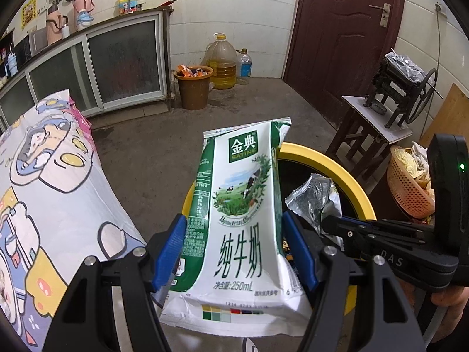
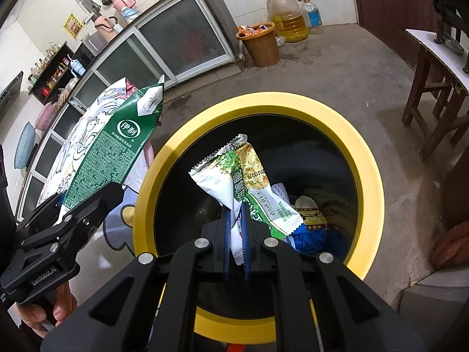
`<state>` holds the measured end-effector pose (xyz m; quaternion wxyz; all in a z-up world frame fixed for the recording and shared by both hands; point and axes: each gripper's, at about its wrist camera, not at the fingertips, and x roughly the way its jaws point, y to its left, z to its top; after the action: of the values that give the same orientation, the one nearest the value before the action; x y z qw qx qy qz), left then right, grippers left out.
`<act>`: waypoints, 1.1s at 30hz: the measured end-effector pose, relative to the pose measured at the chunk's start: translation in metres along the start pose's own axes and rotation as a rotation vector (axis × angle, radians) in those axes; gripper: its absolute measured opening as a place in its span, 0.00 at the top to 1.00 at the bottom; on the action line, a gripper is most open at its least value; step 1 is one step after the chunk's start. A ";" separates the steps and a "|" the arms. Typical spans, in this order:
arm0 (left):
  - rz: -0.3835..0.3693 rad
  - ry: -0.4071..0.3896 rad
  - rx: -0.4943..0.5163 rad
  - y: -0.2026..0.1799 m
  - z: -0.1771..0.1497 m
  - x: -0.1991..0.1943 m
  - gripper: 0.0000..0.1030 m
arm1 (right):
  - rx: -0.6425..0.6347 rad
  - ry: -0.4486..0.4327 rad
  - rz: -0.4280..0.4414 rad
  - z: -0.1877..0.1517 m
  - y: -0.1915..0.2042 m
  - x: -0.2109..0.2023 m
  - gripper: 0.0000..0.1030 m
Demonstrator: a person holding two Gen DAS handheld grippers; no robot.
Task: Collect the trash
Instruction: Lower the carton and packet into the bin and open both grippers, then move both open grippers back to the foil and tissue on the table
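Two pieces of trash in hand, both at the yellow-rimmed bin (image 2: 372,158). Left gripper (image 1: 234,252) is clamped on the flattened milk carton (image 1: 240,220), blue pads pressing its sides; right gripper (image 2: 236,243) is pinched nearly together on the snack wrapper (image 2: 249,184), which hangs over the bin's open mouth.

Risks as I see them:
- Carton looks to sit over the rim edge nearest the table, not the centre. Release there and it likely tips out onto the floor.
- Wrapper is light foil; it may cling to a pad or flutter and catch the rim.
- Both grippers are close together over one opening, so a collision is possible if they move in together.

Bin already has rubbish at the bottom. Beside it: table with cartoon-print cloth (image 1: 58,193). Bare concrete floor (image 1: 249,108), tiled walls, brown bucket (image 1: 193,88) and oil jug (image 1: 222,64) near a dark red door (image 1: 346,23).
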<state>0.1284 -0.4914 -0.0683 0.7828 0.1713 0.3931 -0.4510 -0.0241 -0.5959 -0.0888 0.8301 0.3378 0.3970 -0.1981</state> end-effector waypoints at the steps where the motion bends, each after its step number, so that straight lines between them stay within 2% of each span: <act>1: -0.002 0.003 -0.003 0.000 0.000 0.001 0.38 | 0.005 0.006 0.003 0.000 -0.001 0.002 0.91; 4: -0.008 0.014 -0.016 -0.001 0.000 0.004 0.36 | 0.013 0.019 -0.017 0.000 -0.004 0.006 0.91; 6: -0.018 0.008 -0.048 0.004 0.001 0.001 0.19 | 0.022 0.035 -0.037 -0.001 -0.006 0.009 0.88; 7: -0.017 -0.005 -0.065 0.007 0.001 -0.002 0.12 | 0.029 0.037 -0.044 -0.001 -0.007 0.009 0.77; 8: -0.017 -0.019 -0.081 0.010 0.000 -0.006 0.11 | 0.037 0.032 -0.046 -0.001 -0.007 0.007 0.55; 9: -0.020 -0.030 -0.099 0.015 0.000 -0.010 0.10 | 0.050 0.014 -0.039 -0.001 -0.008 0.003 0.44; 10: -0.014 -0.035 -0.121 0.019 0.000 -0.014 0.08 | 0.051 0.008 -0.039 -0.002 -0.007 0.001 0.38; 15: -0.002 -0.085 -0.206 0.040 -0.002 -0.041 0.08 | 0.023 -0.021 -0.078 -0.003 0.003 -0.012 0.40; 23: 0.043 -0.195 -0.247 0.057 -0.002 -0.093 0.08 | -0.001 -0.045 -0.098 -0.004 0.022 -0.029 0.40; 33: 0.139 -0.254 -0.291 0.098 -0.026 -0.147 0.08 | -0.097 -0.058 -0.026 -0.008 0.078 -0.039 0.40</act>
<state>0.1570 -0.3381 0.0199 0.8718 0.0248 0.3393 -0.3525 -0.0050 -0.5336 -0.0303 0.8539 0.2862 0.3864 -0.1991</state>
